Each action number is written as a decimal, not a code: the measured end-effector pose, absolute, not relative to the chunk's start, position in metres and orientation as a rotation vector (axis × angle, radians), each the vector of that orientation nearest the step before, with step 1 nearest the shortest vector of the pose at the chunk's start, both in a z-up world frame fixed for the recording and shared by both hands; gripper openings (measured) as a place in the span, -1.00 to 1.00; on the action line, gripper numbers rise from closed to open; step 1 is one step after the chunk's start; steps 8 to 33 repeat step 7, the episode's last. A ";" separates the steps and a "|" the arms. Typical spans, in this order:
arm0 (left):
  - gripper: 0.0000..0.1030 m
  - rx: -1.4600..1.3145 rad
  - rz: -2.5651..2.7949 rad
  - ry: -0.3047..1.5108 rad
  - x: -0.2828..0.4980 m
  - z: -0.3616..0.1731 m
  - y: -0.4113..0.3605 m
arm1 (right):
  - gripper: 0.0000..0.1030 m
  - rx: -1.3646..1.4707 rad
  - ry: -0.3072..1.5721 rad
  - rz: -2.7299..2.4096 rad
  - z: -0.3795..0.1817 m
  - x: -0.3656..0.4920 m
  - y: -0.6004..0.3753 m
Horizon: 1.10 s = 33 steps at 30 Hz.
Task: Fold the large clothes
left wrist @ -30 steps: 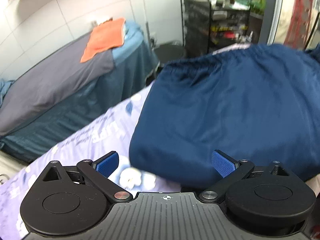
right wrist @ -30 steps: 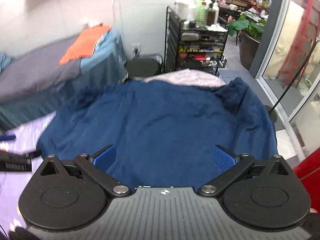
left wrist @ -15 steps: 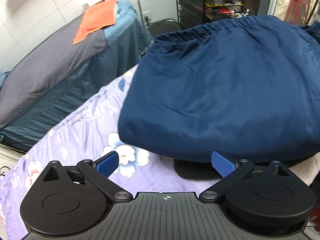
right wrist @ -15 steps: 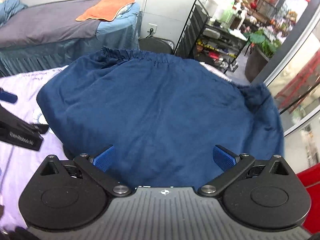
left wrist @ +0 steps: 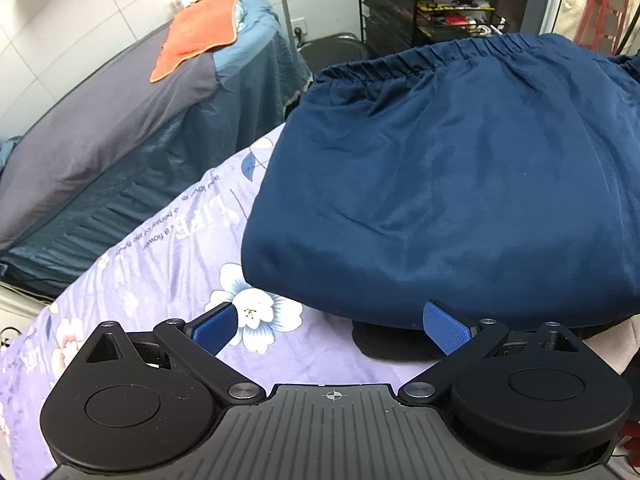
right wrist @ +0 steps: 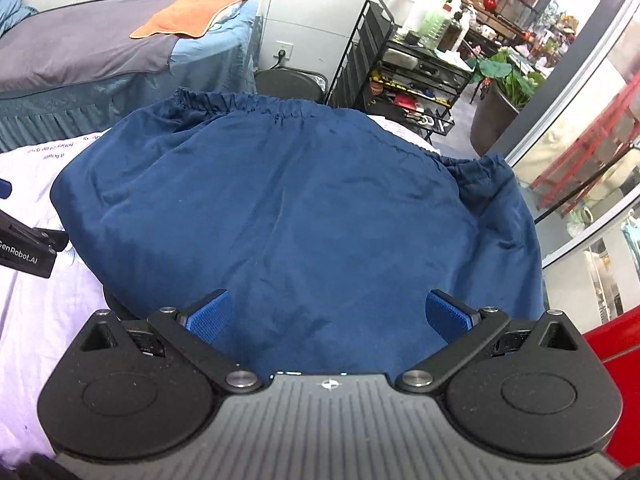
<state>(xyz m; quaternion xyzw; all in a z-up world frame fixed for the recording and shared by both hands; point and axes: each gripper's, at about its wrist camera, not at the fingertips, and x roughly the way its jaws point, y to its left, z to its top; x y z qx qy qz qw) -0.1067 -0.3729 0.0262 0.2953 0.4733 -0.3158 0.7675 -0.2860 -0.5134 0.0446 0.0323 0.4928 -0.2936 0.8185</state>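
The floral bedsheet is showing printed words that are reading upside down in the left wrist view: a large "LIFE" and, beside it, small lines of which "a honey of a flower" is only partly legible. In the right wrist view the left gripper, poking in at the frame's left edge, is carrying white lettering, "GenRobot.AI", its first letter cut off.

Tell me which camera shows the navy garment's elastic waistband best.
The right wrist view: the navy garment's elastic waistband runs nearly whole along its far edge. The left wrist view shows that waistband too, but its right end runs out of frame.
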 end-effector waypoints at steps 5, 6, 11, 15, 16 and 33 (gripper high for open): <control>1.00 0.602 -0.719 0.996 -0.109 0.032 -0.371 | 0.99 0.086 1.035 -0.638 0.044 -0.288 -0.516; 1.00 0.599 -0.722 0.986 -0.110 0.033 -0.371 | 0.99 0.090 1.032 -0.640 0.044 -0.288 -0.517; 1.00 0.603 -0.720 0.978 -0.111 0.034 -0.372 | 0.99 0.095 1.030 -0.643 0.044 -0.288 -0.518; 1.00 0.603 -0.720 0.978 -0.111 0.034 -0.372 | 0.99 0.095 1.030 -0.643 0.044 -0.288 -0.518; 1.00 0.603 -0.720 0.978 -0.111 0.034 -0.372 | 0.99 0.095 1.030 -0.643 0.044 -0.288 -0.518; 1.00 0.603 -0.720 0.978 -0.111 0.034 -0.372 | 0.99 0.095 1.030 -0.643 0.044 -0.288 -0.518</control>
